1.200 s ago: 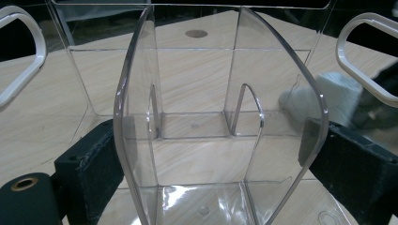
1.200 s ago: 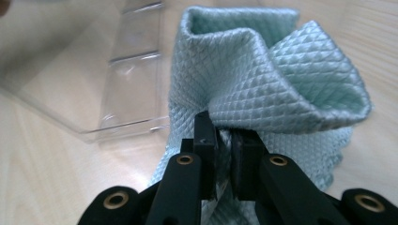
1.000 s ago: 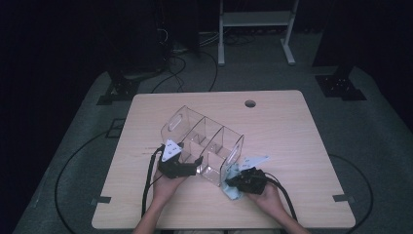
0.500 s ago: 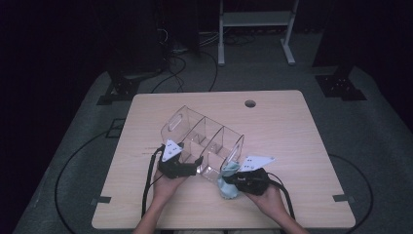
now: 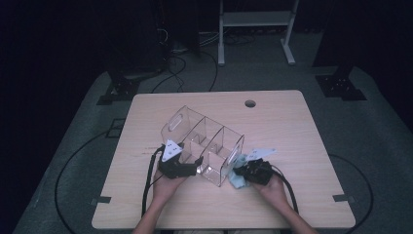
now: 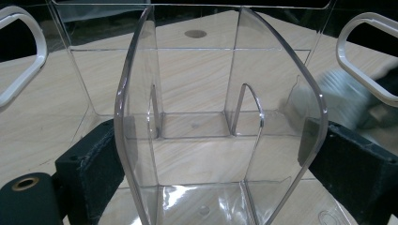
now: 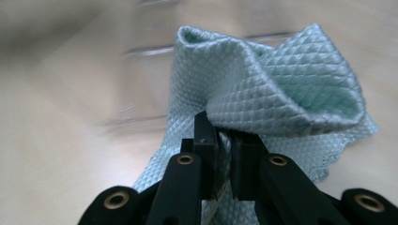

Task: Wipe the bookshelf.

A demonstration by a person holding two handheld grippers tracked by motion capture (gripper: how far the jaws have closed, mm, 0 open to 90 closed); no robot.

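A person seated at the six o'clock edge of a pale wooden table (image 5: pixel 292 126) worked a clear acrylic organizer (image 5: pixel 204 141) with a hand-held gripper in each hand. The organizer, a see-through caddy split by dividers into several compartments and fitted with an oval handle cutout at each end, sat just short of the table's centre, its long axis running from about ten o'clock to four o'clock in the high view.

The left gripper (image 5: pixel 197 163), coming in from seven o'clock, was clamped across the organizer's near side wall. In the left gripper view (image 6: pixel 206 140) its two black pads (image 6: pixel 96 159) stood wide, one pressed against either face of the curved clear panel, with the compartments and a white-edged handle slot (image 6: pixel 361 51) visible beyond.

The right gripper (image 5: pixel 238 171) sat at the organizer's four o'clock end, just beside its end wall. Its jaws were drawn narrow and pinched a pale teal waffle-weave cloth (image 5: pixel 237 181), which bunched up against the clear plastic. In the right gripper view (image 7: pixel 224 140) the cloth (image 7: pixel 281 84) rose in a rumpled fold above the closed tips, its lower edge trailing onto the tabletop; the background was smeared by motion blur.

A round cable hole (image 5: pixel 250 104) marked the table's twelve o'clock edge. Black cables (image 5: pixel 148 185) trailed from both tools toward the person's forearms. Beyond the table lay a grey floor mat (image 5: pixel 83 146) and the legs of a white stand (image 5: pixel 255 29) in the dark.
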